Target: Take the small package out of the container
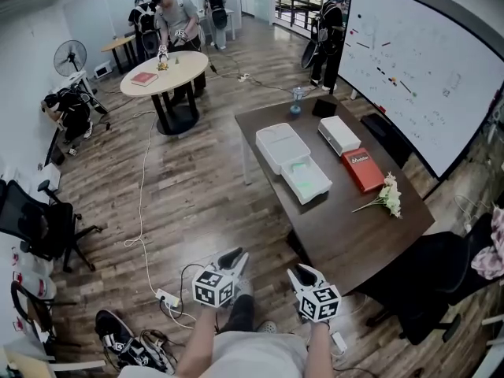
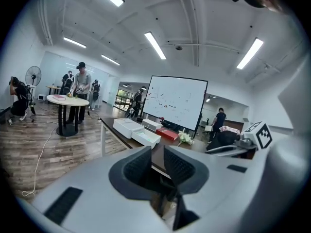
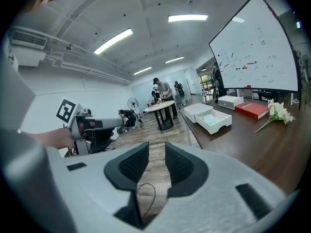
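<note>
On the dark table (image 1: 346,231) lies a white container, its open tray (image 1: 307,179) beside its lid (image 1: 280,144). Something pale green (image 1: 298,168) lies inside the tray; I cannot make out its shape. Both grippers are held low near the person's body, well short of the table. My left gripper (image 1: 234,259) is open with a narrow gap and nothing between its jaws. My right gripper (image 1: 304,275) is open the same way and empty. The tray (image 2: 146,138) shows far beyond the left gripper (image 2: 157,155) in the left gripper view. In the right gripper view the tray (image 3: 214,122) sits far beyond the right gripper (image 3: 156,153).
A closed white box (image 1: 339,135), a red book (image 1: 363,169) and a flower sprig (image 1: 387,196) share the table. A black chair (image 1: 421,290) stands at its near right. Cables and a power strip (image 1: 167,298) lie on the wooden floor. Several people stand by a round table (image 1: 164,74). A whiteboard (image 1: 425,61) stands at the right.
</note>
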A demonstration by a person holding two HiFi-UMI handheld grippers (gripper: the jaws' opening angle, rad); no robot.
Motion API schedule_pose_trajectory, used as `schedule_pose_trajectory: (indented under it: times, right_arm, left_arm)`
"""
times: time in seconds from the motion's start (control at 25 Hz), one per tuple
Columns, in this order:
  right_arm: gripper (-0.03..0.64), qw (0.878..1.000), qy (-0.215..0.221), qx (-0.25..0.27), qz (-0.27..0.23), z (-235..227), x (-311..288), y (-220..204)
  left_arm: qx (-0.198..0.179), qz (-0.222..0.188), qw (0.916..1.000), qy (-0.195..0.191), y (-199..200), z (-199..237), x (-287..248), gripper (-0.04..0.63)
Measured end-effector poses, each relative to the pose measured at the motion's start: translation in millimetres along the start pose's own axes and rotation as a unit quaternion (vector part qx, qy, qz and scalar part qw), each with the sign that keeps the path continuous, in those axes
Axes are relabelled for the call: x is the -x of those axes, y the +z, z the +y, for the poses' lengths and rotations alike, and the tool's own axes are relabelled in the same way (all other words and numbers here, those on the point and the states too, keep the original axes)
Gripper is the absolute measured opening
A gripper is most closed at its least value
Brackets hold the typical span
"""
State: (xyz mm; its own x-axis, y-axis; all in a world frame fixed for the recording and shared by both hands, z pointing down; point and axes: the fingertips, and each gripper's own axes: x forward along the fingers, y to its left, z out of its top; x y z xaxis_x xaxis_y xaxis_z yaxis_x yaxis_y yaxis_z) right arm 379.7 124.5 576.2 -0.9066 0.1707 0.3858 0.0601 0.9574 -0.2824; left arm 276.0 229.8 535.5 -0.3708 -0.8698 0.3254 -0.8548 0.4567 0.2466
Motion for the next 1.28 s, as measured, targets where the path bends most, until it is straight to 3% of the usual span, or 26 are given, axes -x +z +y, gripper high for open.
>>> schedule_pose_trajectory:
  times: [0.16, 0.28, 0.72, 1.28]
  right_arm:
    - [0.193, 0.998, 0.027, 0.030, 0.042, -2, -21, -2]
    - [0.228, 0.998, 0.033, 0.019, 0.051, -11, -36, 2]
    - [0.268, 0.999, 0.026, -0.019, 0.003, -58, -92, 59]
    - [0.293, 0.998, 0.018, -0.045, 0.026, -78, -188, 90]
  left_arm:
    - [0.000, 0.001, 0.9999, -0.015, 10, 8, -23, 0.123]
    - [-0.001, 0.003, 0.9997, -0.024, 18, 15, -43, 0.154]
    - [0.014, 0.003, 0.9996, -0.024, 57, 71, -110, 0.166]
    - [0.017, 0.021, 0.9981, -0.056, 92, 151, -175, 0.167]
